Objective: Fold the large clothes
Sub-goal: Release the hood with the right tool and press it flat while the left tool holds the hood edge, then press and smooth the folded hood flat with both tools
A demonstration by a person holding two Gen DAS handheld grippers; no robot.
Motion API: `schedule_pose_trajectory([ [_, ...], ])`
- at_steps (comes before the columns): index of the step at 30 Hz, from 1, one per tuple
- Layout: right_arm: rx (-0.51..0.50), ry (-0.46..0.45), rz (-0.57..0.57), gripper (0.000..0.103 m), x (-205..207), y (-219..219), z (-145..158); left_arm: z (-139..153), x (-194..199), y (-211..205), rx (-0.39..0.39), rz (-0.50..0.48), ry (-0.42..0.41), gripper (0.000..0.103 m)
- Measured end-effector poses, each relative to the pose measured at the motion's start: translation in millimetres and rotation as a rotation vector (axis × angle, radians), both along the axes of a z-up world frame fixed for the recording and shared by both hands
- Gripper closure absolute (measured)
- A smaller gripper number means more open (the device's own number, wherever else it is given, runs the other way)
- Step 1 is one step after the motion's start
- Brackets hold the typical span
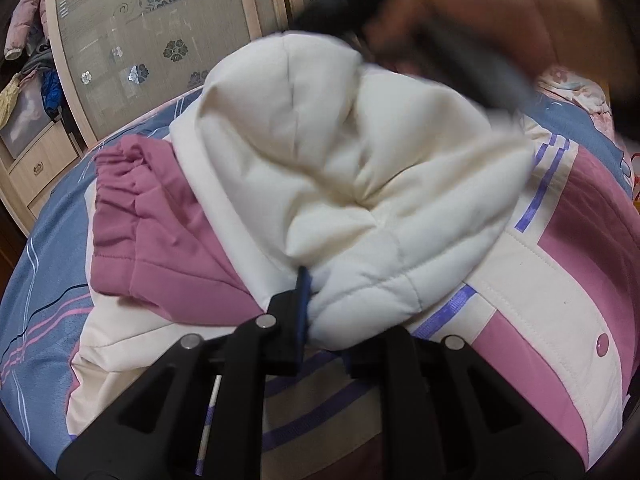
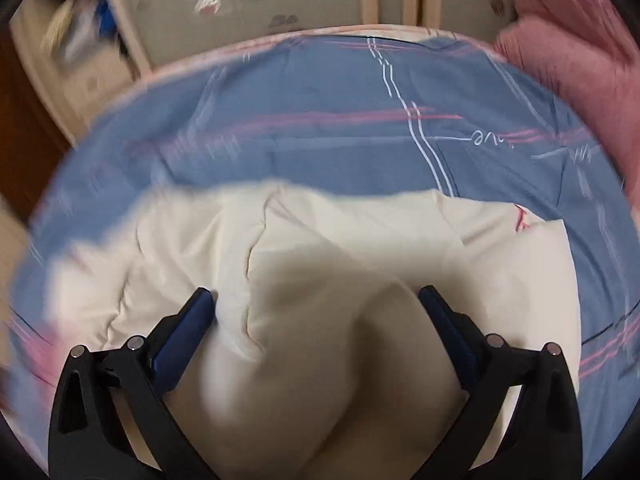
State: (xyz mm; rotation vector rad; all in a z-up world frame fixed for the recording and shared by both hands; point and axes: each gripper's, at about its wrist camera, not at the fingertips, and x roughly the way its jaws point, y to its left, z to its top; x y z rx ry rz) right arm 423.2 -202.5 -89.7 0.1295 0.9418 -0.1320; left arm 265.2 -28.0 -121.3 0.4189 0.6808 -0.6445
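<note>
A padded jacket [image 1: 552, 264], cream and pink with purple stripes, lies on the bed. Its cream hood [image 1: 360, 184] is lifted and folded over the body. My left gripper [image 1: 320, 320] is shut on the hood's lower edge. A pink elastic cuff [image 1: 128, 208] lies at the left. The right gripper appears blurred at the top right of the left wrist view [image 1: 460, 52], beyond the hood. In the right wrist view my right gripper [image 2: 316, 308] is open, its fingers wide apart on either side of a bulge of the cream fabric [image 2: 320, 320].
The bed has a blue sheet with pink and white lines [image 2: 320, 128]. A pink quilt [image 2: 568, 52] lies at the far right. A wardrobe with patterned doors [image 1: 160, 40] and shelves of clothes [image 1: 28, 72] stands beyond the bed.
</note>
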Motion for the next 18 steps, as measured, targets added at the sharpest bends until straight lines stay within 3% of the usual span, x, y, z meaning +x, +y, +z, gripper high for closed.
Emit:
schedule_pose_trajectory([
  [3, -0.002, -0.120, 0.010, 0.001, -26.9, -2.8, -18.4, -1.7, -7.8, -7.1, 0.044, -0.027, -0.040, 0.085],
  [6, 0.007, -0.164, 0.019, 0.001, -35.7, -7.5, -20.1, 2.3, -25.2, -14.5, 0.086, -0.074, -0.123, 0.082],
  [8, -0.016, -0.175, 0.025, 0.001, -34.2, -4.2, -18.9, 19.8, -36.0, -6.5, 0.002, -0.140, -0.105, 0.077],
  [11, -0.042, -0.202, 0.024, 0.001, -39.6, -2.1, -20.3, 56.5, -39.4, 14.6, -0.184, -0.187, -0.003, 0.072],
  [12, -0.061, -0.214, 0.021, 0.001, -41.6, 0.3, -20.8, 65.9, -37.2, 19.6, -0.232, -0.190, 0.045, 0.063],
  [13, -0.078, -0.218, 0.021, 0.001, -42.6, 3.0, -20.8, 80.4, -37.1, 31.5, -0.362, -0.244, 0.108, 0.026],
  [14, -0.100, -0.223, 0.019, 0.001, -43.2, 5.7, -20.4, 96.1, -40.4, 45.0, -0.488, -0.314, 0.158, 0.002],
  [16, -0.126, -0.219, 0.015, 0.001, -40.4, 8.3, -20.4, 120.7, -48.1, 57.2, -0.545, -0.461, 0.262, 0.002],
  [17, -0.135, -0.216, 0.015, 0.001, -39.9, 8.9, -20.2, 135.2, -53.7, 63.3, -0.554, -0.512, 0.246, 0.002],
  [18, -0.144, -0.216, 0.014, 0.001, -39.5, 9.6, -20.6, 146.5, -57.6, 66.5, -0.567, -0.502, 0.191, 0.002],
])
